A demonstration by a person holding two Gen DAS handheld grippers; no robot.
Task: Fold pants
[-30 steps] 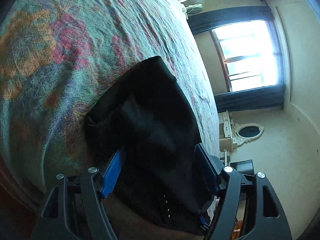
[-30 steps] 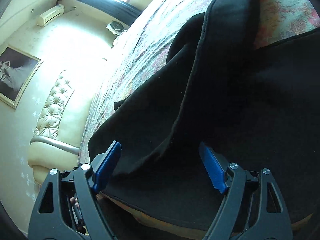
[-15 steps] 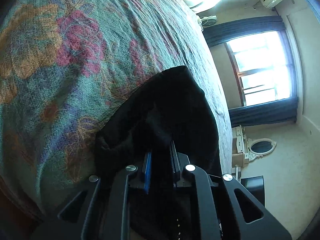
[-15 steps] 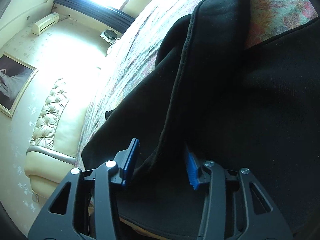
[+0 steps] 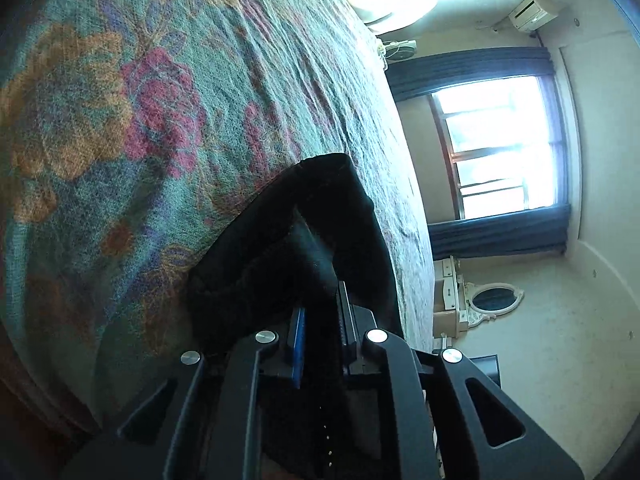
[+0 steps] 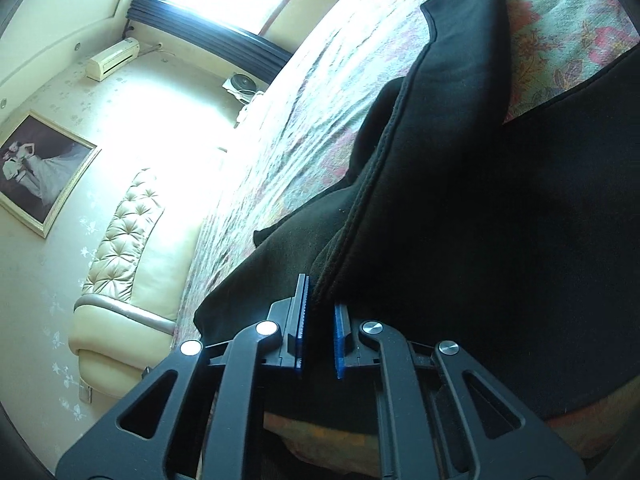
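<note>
Bed: broad mattress under a teal woven bedspread with red and orange flowers; fills most of both views.
Pants: black soft-fabric pants lying on the bedspread near its front edge; one leg runs away up the bed, a seamed fold rises towards the right gripper; in the left wrist view a bunched hem end lifts off the spread.
Headboard: cream tufted padded headboard, at the bed's far end.
Window: bright pane between dark blue curtains.
Picture: framed photograph on the cream wall.
Left gripper: black two-finger gripper with blue pads; clenched on bunched black pants fabric.
Right gripper: matching black gripper; jaws have just been closing, now pinching the seamed fold of the pants.
</note>
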